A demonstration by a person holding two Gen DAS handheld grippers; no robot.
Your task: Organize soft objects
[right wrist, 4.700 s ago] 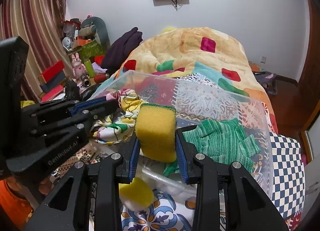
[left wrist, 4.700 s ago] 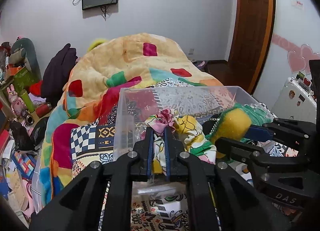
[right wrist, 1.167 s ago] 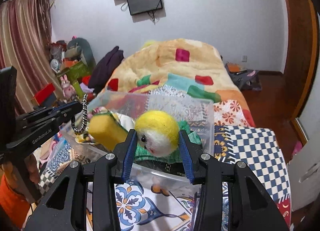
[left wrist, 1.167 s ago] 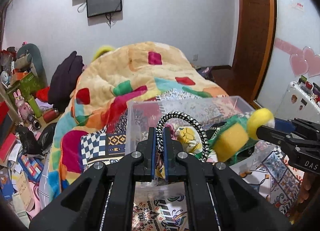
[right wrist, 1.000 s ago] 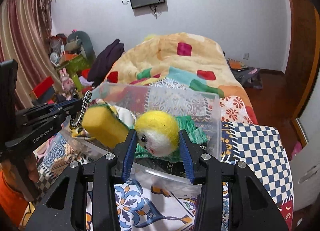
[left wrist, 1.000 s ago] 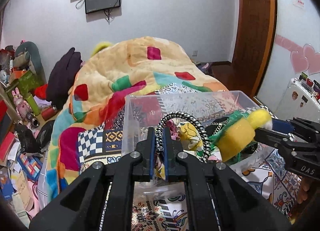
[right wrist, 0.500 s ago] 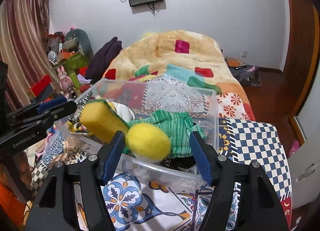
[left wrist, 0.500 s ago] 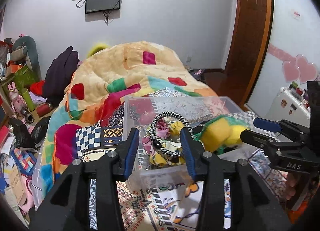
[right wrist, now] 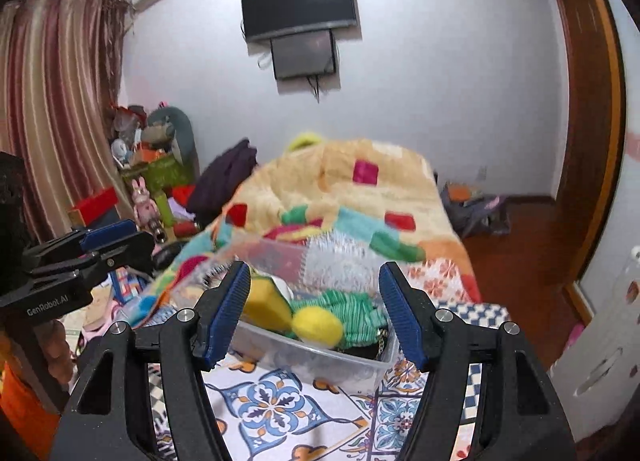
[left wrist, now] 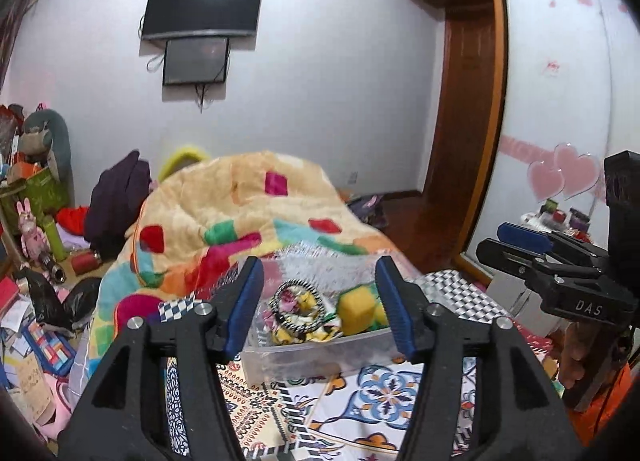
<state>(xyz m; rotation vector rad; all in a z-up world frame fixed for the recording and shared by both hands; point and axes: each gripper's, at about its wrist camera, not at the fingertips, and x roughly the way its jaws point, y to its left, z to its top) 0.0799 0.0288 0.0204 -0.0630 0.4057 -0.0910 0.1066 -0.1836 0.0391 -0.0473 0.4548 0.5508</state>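
- Clear plastic bin (left wrist: 320, 349) sits on the bed's patterned sheet (left wrist: 384, 393), at 12 o'clock from both cameras, framed between each pair of blue-padded fingers.
- Left tongs (left wrist: 320, 311) are spread wide and hold nothing; they hang above the near side of the bin.
- Right tongs (right wrist: 316, 311) are likewise released and empty, apart from the bin.
- Inside the bin, in the left view, a black-and-white braided ring (left wrist: 294, 307) lies on a flowered cloth (left wrist: 308, 325), with a yellow sponge (left wrist: 356, 311) at its 3 o'clock.
- In the right view a yellow ball (right wrist: 318, 327) rests against a green knitted cloth (right wrist: 352, 313), the sponge at its 10 o'clock.
- A patchwork blanket (left wrist: 240, 213) is heaped behind the bin at 12 o'clock.
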